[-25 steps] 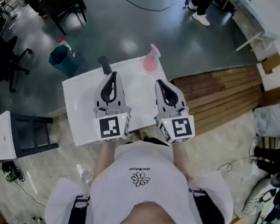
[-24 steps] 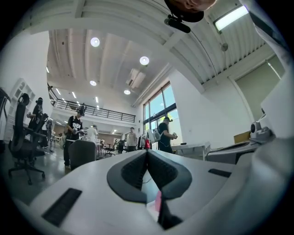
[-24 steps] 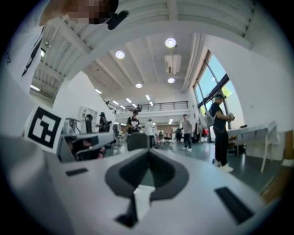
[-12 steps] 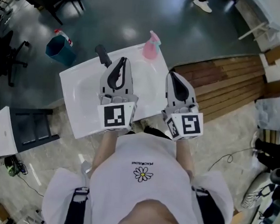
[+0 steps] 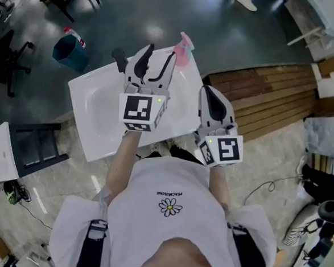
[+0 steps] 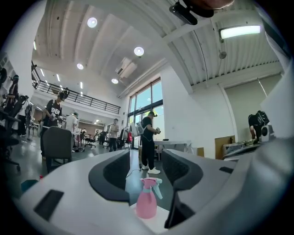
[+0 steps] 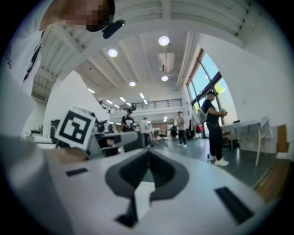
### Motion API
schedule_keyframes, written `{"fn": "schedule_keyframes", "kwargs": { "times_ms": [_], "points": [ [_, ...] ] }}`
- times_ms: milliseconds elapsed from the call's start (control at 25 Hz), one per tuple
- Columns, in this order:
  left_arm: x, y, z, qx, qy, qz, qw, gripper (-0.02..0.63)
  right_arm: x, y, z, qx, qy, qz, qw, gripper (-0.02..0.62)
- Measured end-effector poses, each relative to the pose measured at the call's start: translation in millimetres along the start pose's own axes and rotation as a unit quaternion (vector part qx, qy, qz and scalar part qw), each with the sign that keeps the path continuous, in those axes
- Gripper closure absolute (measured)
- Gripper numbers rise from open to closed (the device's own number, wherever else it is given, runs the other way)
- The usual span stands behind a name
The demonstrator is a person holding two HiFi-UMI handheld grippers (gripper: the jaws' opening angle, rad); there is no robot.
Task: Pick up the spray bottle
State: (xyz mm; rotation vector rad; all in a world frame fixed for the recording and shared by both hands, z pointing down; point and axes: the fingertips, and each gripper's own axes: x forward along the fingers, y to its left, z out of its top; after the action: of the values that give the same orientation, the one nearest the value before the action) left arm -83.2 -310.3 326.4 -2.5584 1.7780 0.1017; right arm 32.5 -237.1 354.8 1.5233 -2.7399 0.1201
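Over the near right corner of the table (image 5: pixel 94 113), the right gripper (image 5: pixel 207 92) has hardly shifted, and its jaws sit pressed together on nothing; further across, the left gripper (image 5: pixel 161 54) has advanced from the middle of the table towards the far edge; its jaws, closed a moment ago, are opening and now stand roughly half apart with nothing between the pads; the pink spray bottle (image 6: pixel 147 202) stands upright at the far edge near the far right corner, framed in the gap of those jaws but beyond their tips, untouched. This suggests the left gripper is the one making the approach, and the grasp itself is not yet begun; it would need to reach further before closing. By count: two grippers; one table; one spray bottle; one dark handle-like object (image 5: pixel 120 58) at the far edge, left of the bottle; one blue bin (image 5: pixel 64 53) on the floor beyond the far left corner.
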Motion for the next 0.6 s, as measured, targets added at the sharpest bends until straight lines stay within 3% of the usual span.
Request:
{"fn": "schedule_keyframes", "kwargs": {
  "times_ms": [240, 440, 600],
  "points": [
    [32, -4, -36, -0.028, 0.045, -0.027, 0.9982, 0.279, -4, -14, -12, 0.012, 0.013, -0.016, 1.0, 0.566],
    [54, -13, -81, -0.012, 0.087, -0.051, 0.9948, 0.263, -8, -28, -26, 0.024, 0.031, -0.034, 0.999, 0.565],
    [72, -13, -109, -0.012, 0.104, -0.045, 0.9935, 0.238, -13, -40, -41, 0.031, 0.053, -0.051, 0.997, 0.566]
  ]
}}
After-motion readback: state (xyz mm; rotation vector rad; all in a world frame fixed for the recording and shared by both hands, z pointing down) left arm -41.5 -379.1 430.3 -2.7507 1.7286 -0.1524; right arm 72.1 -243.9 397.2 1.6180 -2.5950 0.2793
